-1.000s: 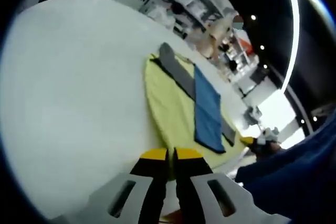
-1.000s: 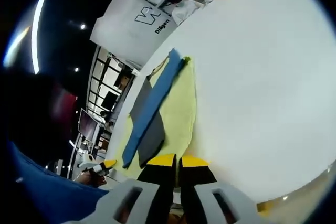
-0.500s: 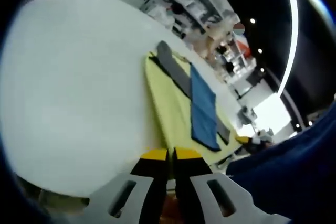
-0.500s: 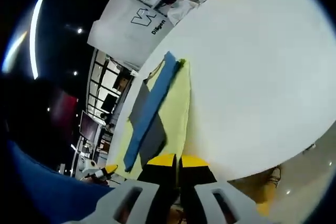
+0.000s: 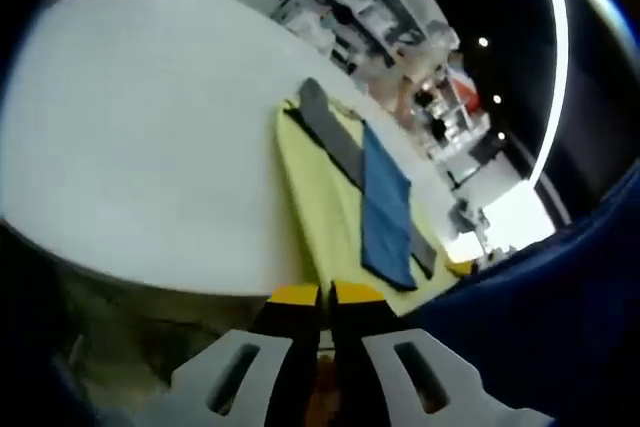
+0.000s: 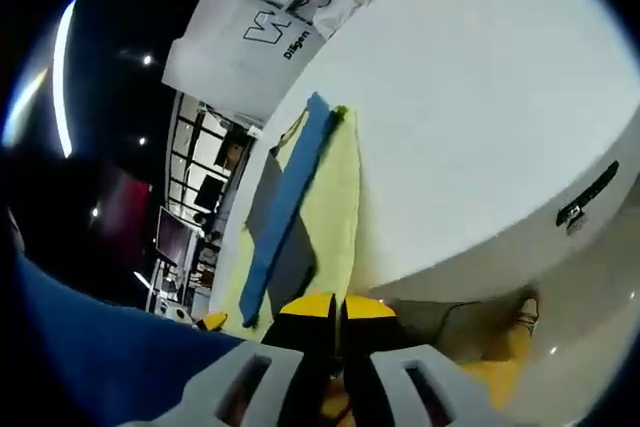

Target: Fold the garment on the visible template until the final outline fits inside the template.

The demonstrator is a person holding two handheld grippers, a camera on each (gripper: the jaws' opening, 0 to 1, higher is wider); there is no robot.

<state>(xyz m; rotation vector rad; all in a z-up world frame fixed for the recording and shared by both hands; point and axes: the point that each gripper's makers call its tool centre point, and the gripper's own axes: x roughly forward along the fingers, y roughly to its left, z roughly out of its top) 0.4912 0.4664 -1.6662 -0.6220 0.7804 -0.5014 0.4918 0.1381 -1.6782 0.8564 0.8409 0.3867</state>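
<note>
Both grippers, left [image 5: 327, 294] and right [image 6: 331, 305], jaws pressed together and empty, have pulled back off the table [image 5: 140, 147]; the blue cloth [image 5: 385, 212] lies folded on the yellow template [image 5: 320, 187] toward 1 o'clock, so the fold looks finished.

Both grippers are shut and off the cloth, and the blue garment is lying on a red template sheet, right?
Not red: the template sheet under the blue garment is yellow, as the left gripper view shows. The rest holds: left gripper and right gripper are shut and off the cloth.

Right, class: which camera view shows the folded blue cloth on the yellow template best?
The left gripper view: the folded blue cloth lies broad and unobstructed across the yellow template, its edges easy to trace. The right gripper view shows the same cloth as a narrow, foreshortened strip.
</note>
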